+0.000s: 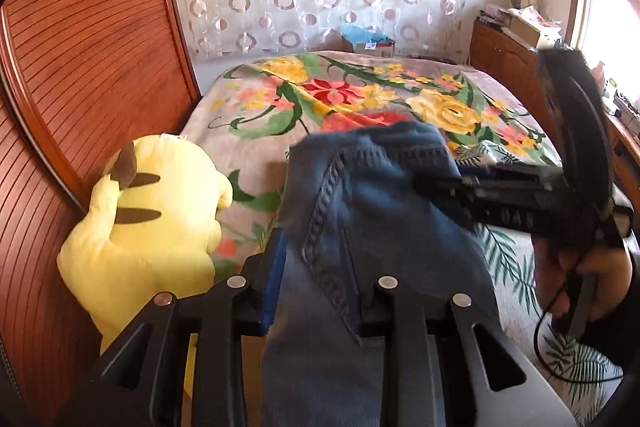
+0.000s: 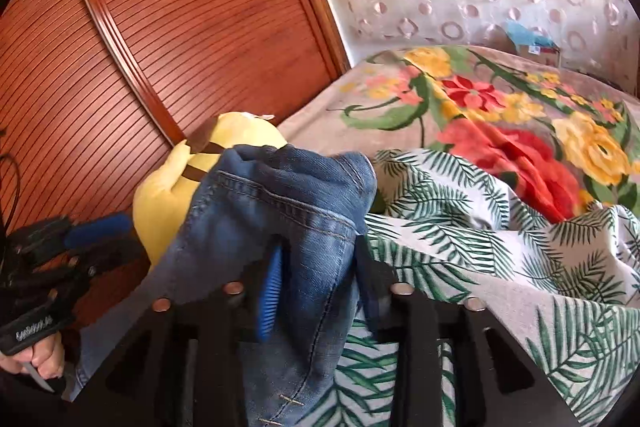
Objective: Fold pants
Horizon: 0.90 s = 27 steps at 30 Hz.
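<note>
left wrist: left gripper [image 1: 320, 267] grips jeans [image 1: 360, 195] (right gripper [image 2: 316, 267] too).

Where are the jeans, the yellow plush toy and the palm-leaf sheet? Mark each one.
jeans [image 1: 360, 211]: left wrist view, on the seamed denim panel.
yellow plush toy [image 1: 160, 227]: left wrist view, on its striped back.
palm-leaf sheet [image 2: 460, 227]: right wrist view, on a rumpled fold.

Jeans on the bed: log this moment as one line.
stage: mid-fold | jeans: lifted, bunched | left tongs: denim between pads | right tongs: denim between pads | yellow plush toy: beside jeans | floral blanket: beneath
</note>
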### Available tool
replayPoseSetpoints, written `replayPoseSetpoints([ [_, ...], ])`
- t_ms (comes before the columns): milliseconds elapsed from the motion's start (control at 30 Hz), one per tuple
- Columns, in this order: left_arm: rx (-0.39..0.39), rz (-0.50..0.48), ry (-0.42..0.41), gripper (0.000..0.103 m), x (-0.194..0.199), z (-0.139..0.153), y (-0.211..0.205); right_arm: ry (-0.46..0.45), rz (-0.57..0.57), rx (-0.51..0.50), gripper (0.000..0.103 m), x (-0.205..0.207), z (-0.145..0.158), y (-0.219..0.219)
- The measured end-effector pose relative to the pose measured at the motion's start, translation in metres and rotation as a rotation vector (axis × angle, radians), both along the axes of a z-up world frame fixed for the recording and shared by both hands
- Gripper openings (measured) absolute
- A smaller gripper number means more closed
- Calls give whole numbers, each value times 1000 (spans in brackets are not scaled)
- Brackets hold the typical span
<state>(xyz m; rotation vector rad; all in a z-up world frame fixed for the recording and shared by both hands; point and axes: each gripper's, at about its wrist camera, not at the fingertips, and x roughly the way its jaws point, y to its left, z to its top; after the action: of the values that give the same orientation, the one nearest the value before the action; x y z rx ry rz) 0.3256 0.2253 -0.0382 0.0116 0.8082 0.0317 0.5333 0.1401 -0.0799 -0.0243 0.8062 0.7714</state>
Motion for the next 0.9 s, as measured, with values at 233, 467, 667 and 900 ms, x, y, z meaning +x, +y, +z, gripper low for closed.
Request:
replayPoseSetpoints([
  [233, -4, -12, 5, 29, -42, -9, -14, -121, -7, 0, 47, -25, 45, -20],
  [467, -52, 40, 31, 29, -76, -29, -6, -179, 75, -75, 39, -50, 41, -5],
  [667, -83, 66, 46, 29, -94, -50, -2, -106, 38, -125, 33, -31, 15, -1],
  [900, -71, 81, 30, 30, -103, -40, -7, -123, 32, -104, 33, -61, 40, -13],
])
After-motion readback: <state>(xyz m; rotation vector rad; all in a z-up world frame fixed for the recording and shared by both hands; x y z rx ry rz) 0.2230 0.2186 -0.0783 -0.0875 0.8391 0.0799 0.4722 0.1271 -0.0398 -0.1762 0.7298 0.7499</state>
